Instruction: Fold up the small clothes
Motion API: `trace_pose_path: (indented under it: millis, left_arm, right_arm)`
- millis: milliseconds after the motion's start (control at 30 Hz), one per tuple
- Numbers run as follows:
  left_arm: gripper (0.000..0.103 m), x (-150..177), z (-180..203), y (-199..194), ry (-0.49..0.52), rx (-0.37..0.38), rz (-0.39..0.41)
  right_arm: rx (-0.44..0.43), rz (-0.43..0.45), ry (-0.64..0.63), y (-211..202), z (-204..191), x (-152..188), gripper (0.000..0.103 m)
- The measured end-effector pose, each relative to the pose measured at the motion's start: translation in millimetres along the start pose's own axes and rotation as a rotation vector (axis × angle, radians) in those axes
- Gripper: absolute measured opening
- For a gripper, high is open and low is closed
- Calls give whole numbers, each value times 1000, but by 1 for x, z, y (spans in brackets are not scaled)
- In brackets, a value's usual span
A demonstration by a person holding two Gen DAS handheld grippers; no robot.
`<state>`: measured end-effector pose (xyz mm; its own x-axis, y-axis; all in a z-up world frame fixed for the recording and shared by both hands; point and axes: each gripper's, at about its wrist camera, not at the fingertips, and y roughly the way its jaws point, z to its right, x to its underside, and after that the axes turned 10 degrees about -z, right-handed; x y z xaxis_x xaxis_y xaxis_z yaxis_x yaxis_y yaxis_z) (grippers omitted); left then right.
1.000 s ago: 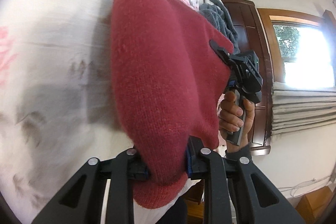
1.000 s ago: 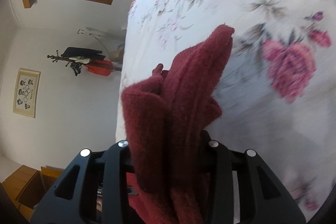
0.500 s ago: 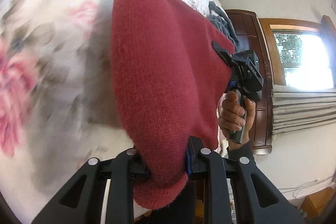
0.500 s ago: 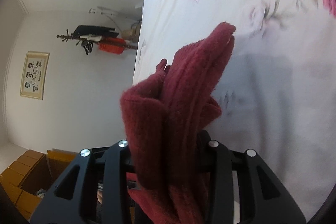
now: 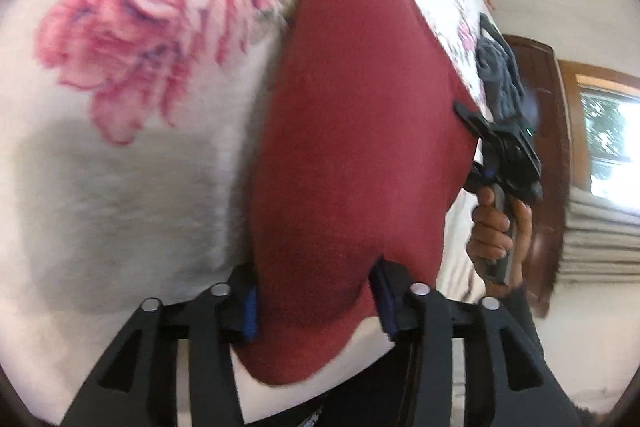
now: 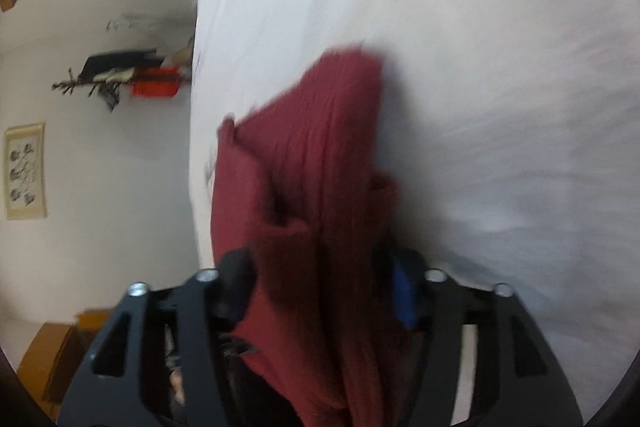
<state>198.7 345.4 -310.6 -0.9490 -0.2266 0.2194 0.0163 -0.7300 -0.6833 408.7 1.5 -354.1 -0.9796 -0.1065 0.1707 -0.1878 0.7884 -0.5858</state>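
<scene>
A dark red knitted garment (image 5: 352,155) hangs stretched between both grippers above a white bedsheet with pink roses (image 5: 132,27). My left gripper (image 5: 314,301) is shut on its near corner. In the same view the right gripper (image 5: 466,117) pinches the far corner, with a hand (image 5: 494,231) on its handle. In the right wrist view the red garment (image 6: 316,167) is bunched in folds between the fingers of my right gripper (image 6: 320,283), which is shut on it. Its far edge lies close over the sheet (image 6: 480,67).
A grey-blue cloth (image 5: 500,71) lies on the bed beyond the red garment. A dark wooden door frame and a window (image 5: 608,147) stand to the right. In the right wrist view a coat rack (image 6: 116,75) and a framed picture (image 6: 26,171) are on the wall past the bed's edge.
Both grippers have swept across the bed with the garment still held. A large pink rose has come into the left view; the right view now faces plain sheet, blurred by motion.
</scene>
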Motion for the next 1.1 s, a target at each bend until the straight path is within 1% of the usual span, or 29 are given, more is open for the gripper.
trace_pose_path:
  millis: [33, 67, 100, 133, 167, 200, 267, 300, 333, 367, 400, 433, 500, 533, 567, 600, 667, 700, 733, 767, 800, 867, 900, 933, 967, 1033, 1067, 1100]
  left_arm:
    - [52, 4, 6, -9, 14, -35, 34]
    - [54, 7, 11, -18, 30, -70, 71]
    - [54, 15, 21, -35, 64, -125, 146]
    - [55, 20, 28, -46, 95, -143, 191]
    - [55, 25, 35, -55, 132, -135, 221]
    - [55, 28, 42, -60, 165, -104, 231]
    - [55, 32, 57, -56, 226, -17, 197]
    - [55, 33, 63, -47, 253, 4, 167]
    - [54, 32, 67, -37, 267, 9, 144]
    - [54, 30, 69, -22, 278, 12, 107]
    - [53, 28, 68, -8, 274, 7, 77]
    - [53, 25, 65, 8, 257, -14, 49]
    - [53, 21, 57, 27, 227, -35, 16]
    - [52, 19, 52, 36, 206, -37, 3]
    - [52, 20, 49, 39, 200, -37, 2]
    - [52, 19, 51, 43, 196, -41, -1]
    - [50, 17, 61, 45, 203, -46, -36]
    - [50, 17, 69, 40, 220, -39, -44]
    - [51, 18, 76, 32, 242, -19, -36]
    - [51, 16, 86, 18, 278, 7, -10]
    - [52, 11, 92, 6, 299, 19, 14]
    - [52, -13, 108, -19, 334, 27, 88]
    - [52, -29, 111, -26, 338, 28, 111]
    - [52, -46, 111, -29, 334, 22, 124]
    - [52, -66, 110, -28, 331, 0, 131]
    - [51, -96, 104, -18, 321, -81, 128]
    - [49, -109, 96, -13, 297, -112, 119]
    - [46, -120, 90, -8, 275, -124, 98]
  right_arm:
    - [-17, 57, -5, -18, -2, 7, 65]
    - [-31, 84, -11, -26, -4, 14, 65]
    - [-46, 118, -23, -37, -7, 23, 64]
    - [-53, 143, -45, -47, -12, 31, 63]
    - [-48, 146, -60, -50, -13, 35, 59]
    - [-33, 143, -78, -50, -17, 39, 54]
    - [29, 117, -111, -38, -25, 41, 53]
    - [53, 105, -117, -32, -26, 39, 50]
    - [74, 90, -121, -24, -26, 37, 45]
    - [93, 70, -122, -15, -26, 35, 30]
    - [125, 68, -123, -9, -28, 34, 12]
    - [139, 76, -133, -7, -29, 35, 9]
    - [147, 124, -173, -11, -39, 36, 8]
    - [178, 144, -183, -11, -39, 35, 8]
    - [217, 144, -176, -9, -33, 30, 8]
    - [249, 126, -155, -2, -23, 24, 8]
    - [246, 101, -136, 5, -10, 18, 11]
    - [252, 104, -156, 3, -12, 19, 14]
    - [259, 110, -177, 0, -18, 21, 16]
    - [271, 140, -207, -10, -25, 25, 16]
    - [270, 173, -228, -20, -30, 30, 17]
    - [245, 218, -243, -37, -37, 38, 17]
    - [223, 222, -250, -41, -39, 41, 17]
    - [213, 209, -257, -38, -42, 41, 17]
    - [217, 181, -276, -31, -44, 41, 17]
    - [256, 134, -315, -10, -51, 39, 17]
    - [287, 107, -315, 0, -48, 33, 16]
    - [343, 104, -300, 6, -43, 25, 13]
